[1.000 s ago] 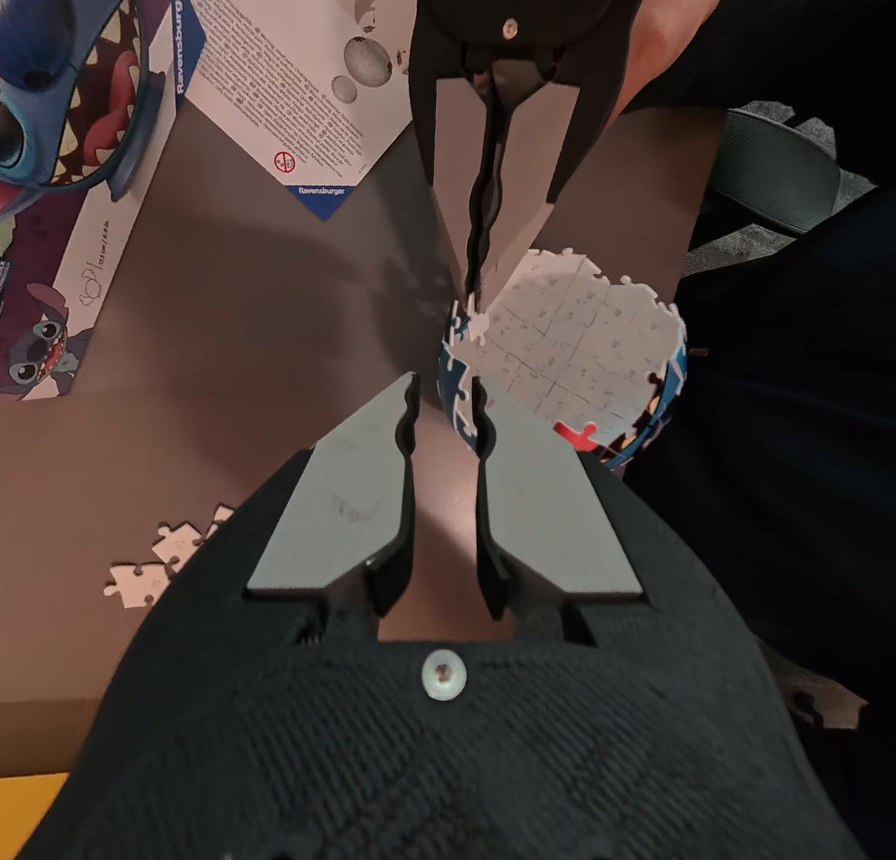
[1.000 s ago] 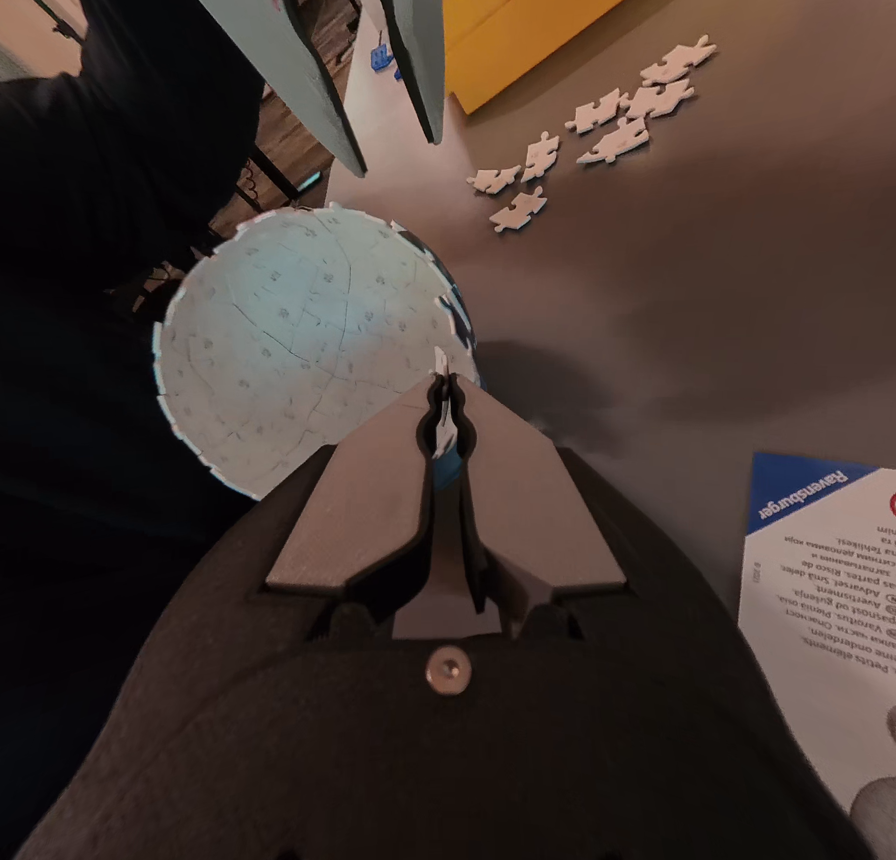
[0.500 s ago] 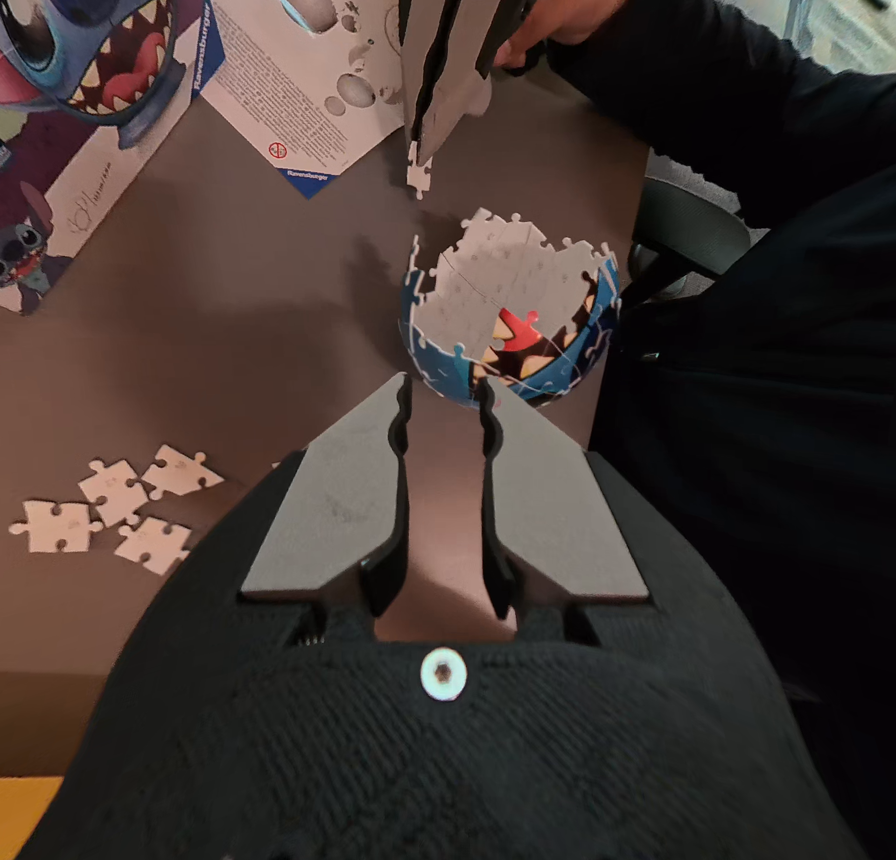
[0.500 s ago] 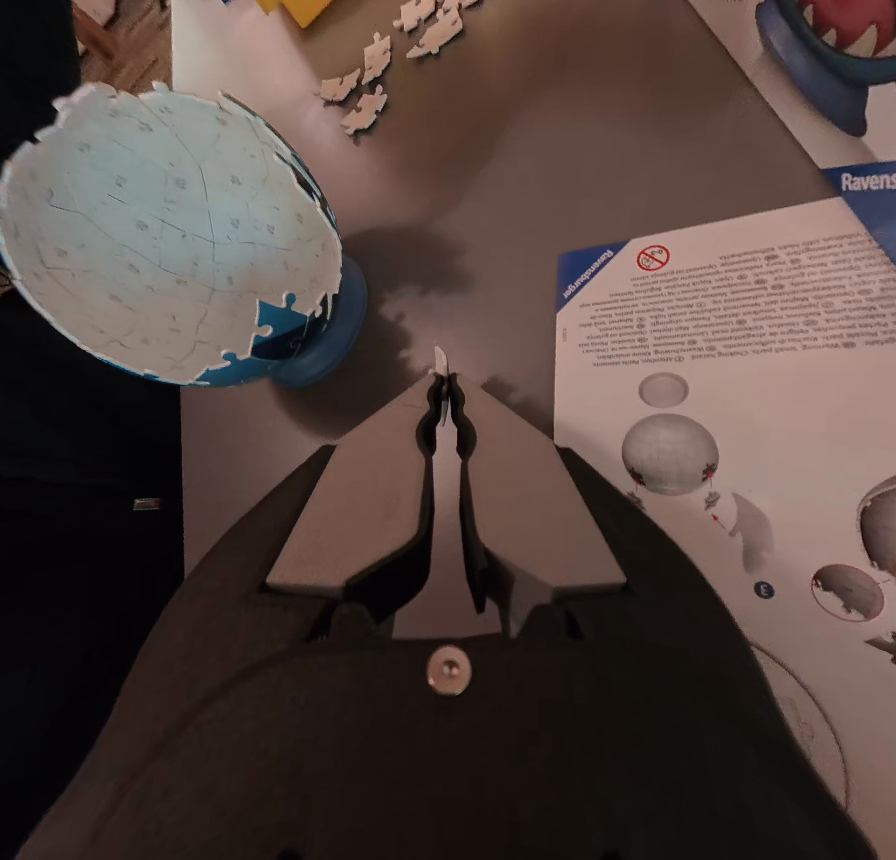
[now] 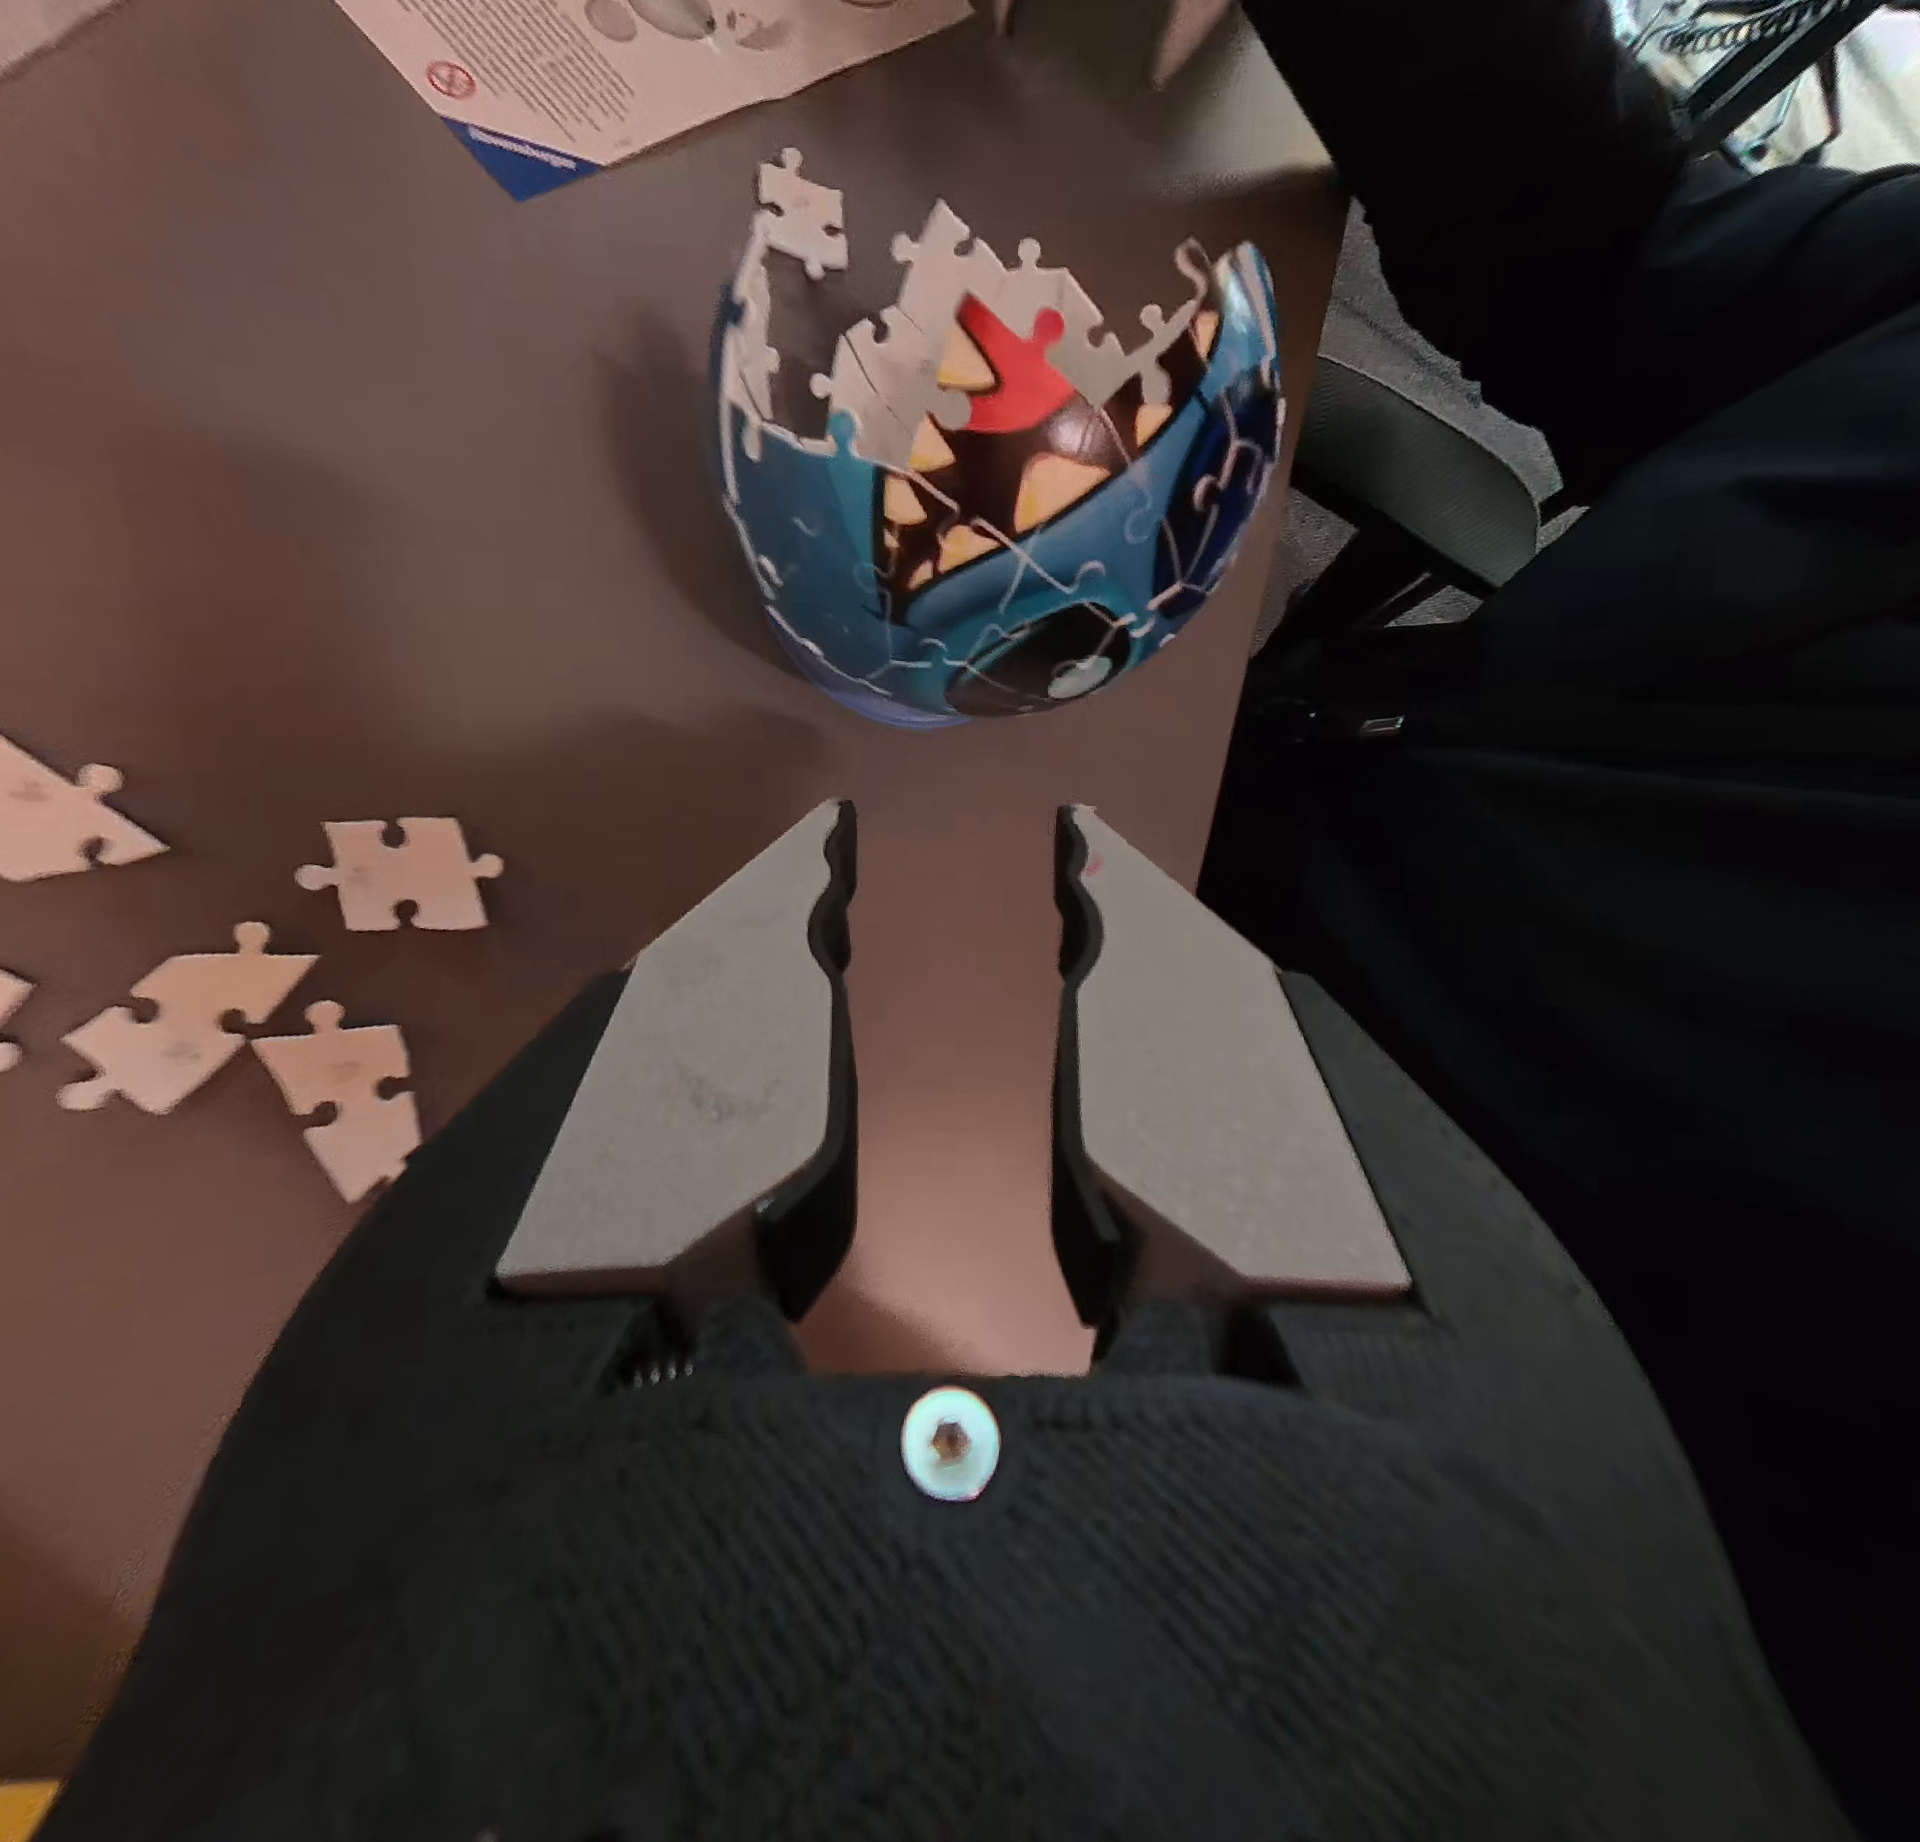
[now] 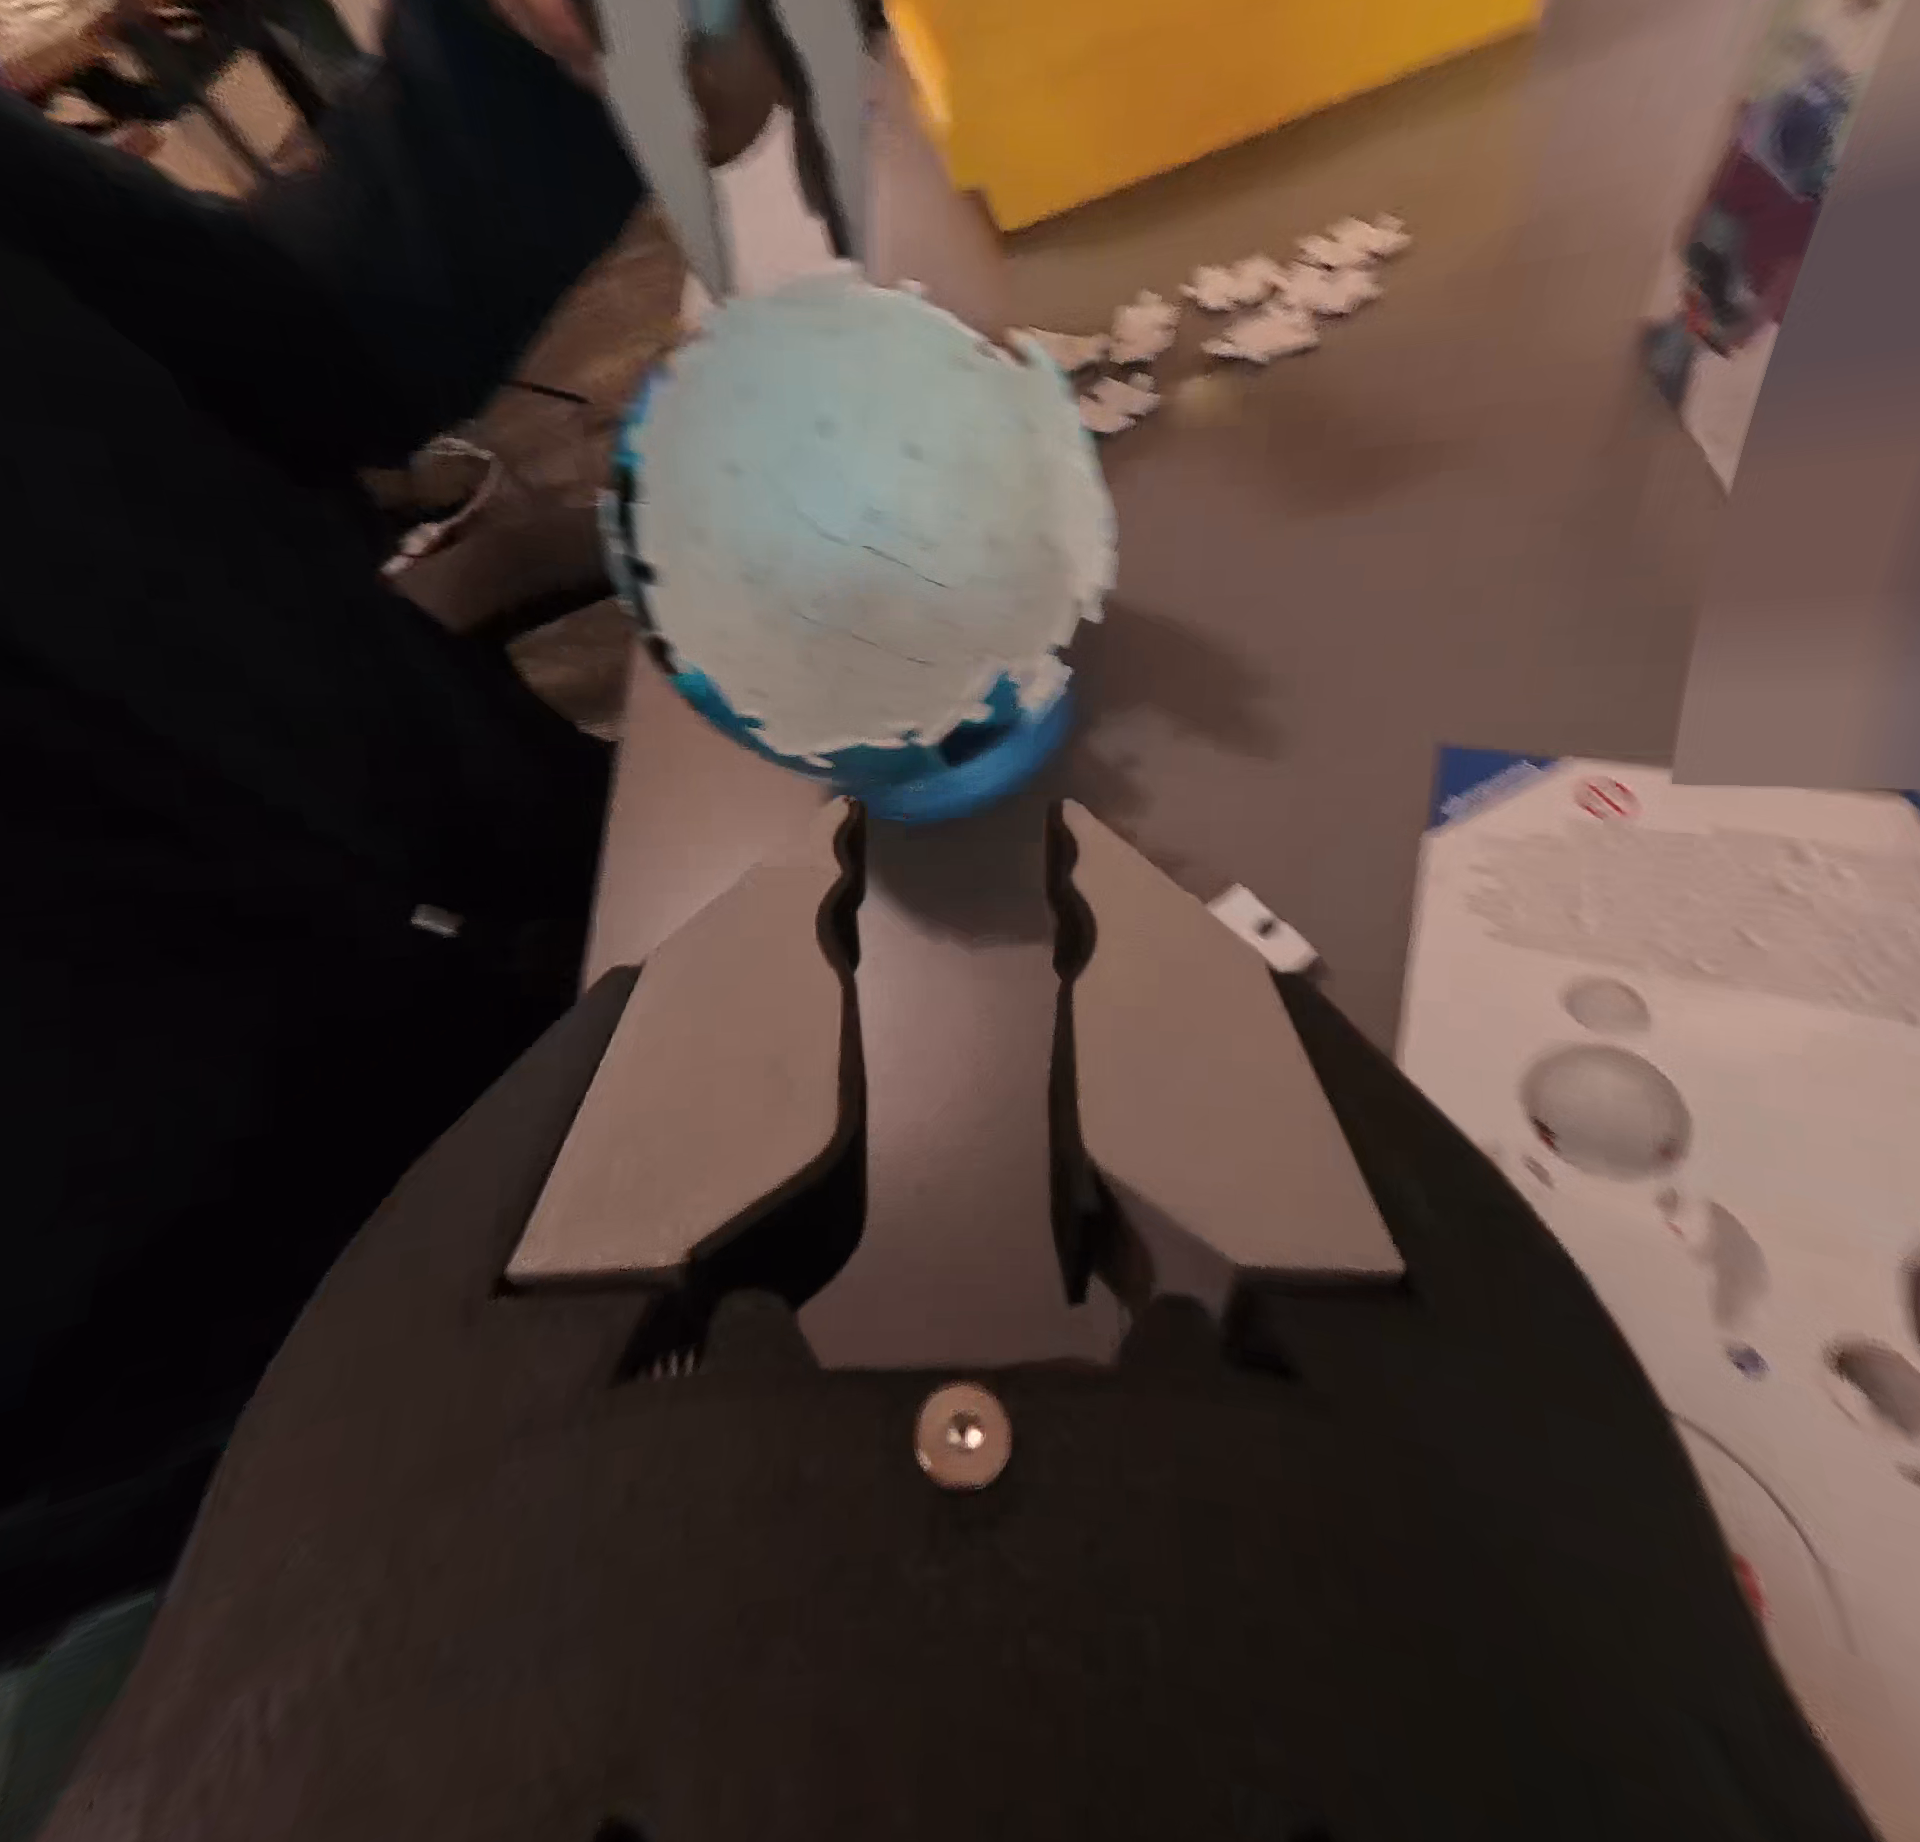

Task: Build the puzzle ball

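Observation:
The half-built puzzle ball (image 5: 997,504) is a blue open shell with a white inside, standing on a blue ring stand (image 6: 966,779) near the table edge. One white piece (image 5: 800,213) sticks up from its far-left rim. My left gripper (image 5: 956,821) is open and empty, a short way in front of the ball. My right gripper (image 6: 954,821) is open and empty, just short of the stand on the opposite side; the left wrist view shows its fingers (image 5: 1174,16) at the top. The ball also shows in the right wrist view (image 6: 862,535), blurred.
Several loose white pieces (image 5: 395,873) lie left of my left gripper. An instruction sheet (image 5: 623,36) lies beyond the ball. A small white thing (image 6: 1262,925) lies beside my right finger. A yellow box (image 6: 1195,47) stands at the back. A person in dark clothing (image 5: 1610,857) sits at the table edge. Some 20 cm of space lies between my two pairs of fingers. To the white piece (image 5: 800,213): right tips about 8 cm, left tips about 25 cm.
My right gripper was shut on a white piece; it is now open and empty. My left gripper has opened wider and moved back and lower from the ball.

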The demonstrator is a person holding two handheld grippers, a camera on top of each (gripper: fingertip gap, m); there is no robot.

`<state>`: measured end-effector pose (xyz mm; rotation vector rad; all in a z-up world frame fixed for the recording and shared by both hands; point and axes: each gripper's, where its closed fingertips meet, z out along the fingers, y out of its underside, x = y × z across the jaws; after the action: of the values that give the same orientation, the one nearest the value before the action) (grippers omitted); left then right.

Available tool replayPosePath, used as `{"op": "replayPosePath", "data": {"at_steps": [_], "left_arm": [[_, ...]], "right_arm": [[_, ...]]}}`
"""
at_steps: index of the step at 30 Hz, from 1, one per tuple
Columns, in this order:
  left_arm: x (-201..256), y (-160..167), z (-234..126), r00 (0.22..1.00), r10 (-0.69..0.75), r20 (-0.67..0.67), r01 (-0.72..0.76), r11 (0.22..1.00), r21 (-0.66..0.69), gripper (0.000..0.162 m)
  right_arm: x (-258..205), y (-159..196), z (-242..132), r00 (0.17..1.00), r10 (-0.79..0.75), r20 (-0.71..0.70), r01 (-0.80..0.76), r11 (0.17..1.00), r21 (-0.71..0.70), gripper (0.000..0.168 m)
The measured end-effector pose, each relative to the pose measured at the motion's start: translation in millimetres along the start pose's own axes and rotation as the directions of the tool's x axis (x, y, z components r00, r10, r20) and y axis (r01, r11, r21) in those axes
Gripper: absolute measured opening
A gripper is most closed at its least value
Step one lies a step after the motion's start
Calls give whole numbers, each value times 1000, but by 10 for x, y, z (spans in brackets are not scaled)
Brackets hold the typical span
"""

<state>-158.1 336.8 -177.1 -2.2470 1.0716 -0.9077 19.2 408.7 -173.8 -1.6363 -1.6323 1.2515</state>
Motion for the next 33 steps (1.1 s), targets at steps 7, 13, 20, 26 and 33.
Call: {"op": "replayPosePath", "data": {"at_steps": [7,13,20,26,33], "left_arm": [[131,161,336,999,-15,33,15,999,28,44],[90,159,636,997,-44,63,39,996,74,52],[-33,158,846,994,-56,95,48,995,85,53],[-104,119,832,994,-83,70,74,990,123,53],[-164,32,782,993,-104,55,93,979,182,51]], "right_arm": [[-589,-170,309,978,-175,114,178,984,-10,37],[-621,-205,616,973,-217,81,223,972,-80,39],[-645,-195,843,973,-188,137,206,970,-130,29],[-691,-218,935,967,-117,224,151,979,-140,14],[-680,-369,950,962,35,270,-5,994,-109,26]]}}
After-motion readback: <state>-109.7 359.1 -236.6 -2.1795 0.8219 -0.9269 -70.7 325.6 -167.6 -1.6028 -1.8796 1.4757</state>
